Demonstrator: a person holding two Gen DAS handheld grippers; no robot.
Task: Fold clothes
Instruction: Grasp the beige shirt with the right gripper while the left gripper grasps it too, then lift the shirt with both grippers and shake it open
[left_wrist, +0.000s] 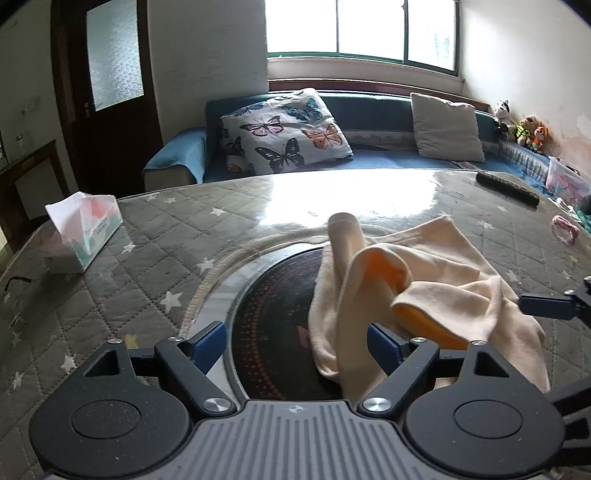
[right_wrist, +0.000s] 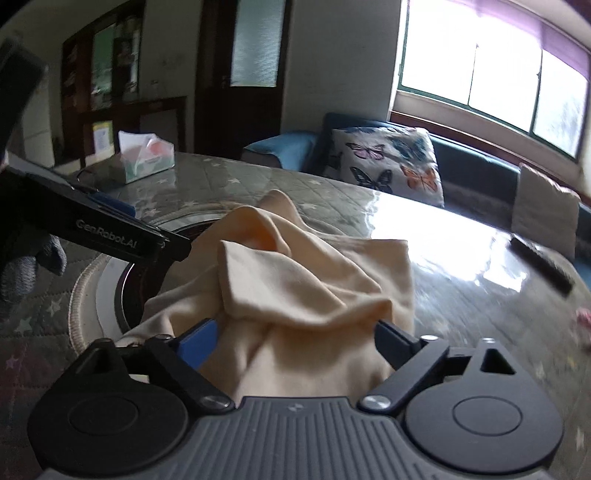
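Note:
A cream garment (left_wrist: 424, 273) with an orange lining lies bunched on the glass-topped table (left_wrist: 147, 258), partly over a dark round inset (left_wrist: 273, 325). My left gripper (left_wrist: 295, 343) is open and wide; a hanging fold of the garment passes between its fingers near the right pad, and the left pad is bare. In the right wrist view my right gripper (right_wrist: 295, 339) stands wide with a thick bunch of the garment (right_wrist: 295, 280) filling the gap between its blue pads, without a visible squeeze. One finger (right_wrist: 122, 236) of the left gripper reaches in from the left.
A tissue box (left_wrist: 86, 230) stands at the table's far left. A black remote (left_wrist: 508, 188) and a small pink item (left_wrist: 565, 229) lie at the far right. Behind the table is a blue sofa (left_wrist: 369, 107) with cushions.

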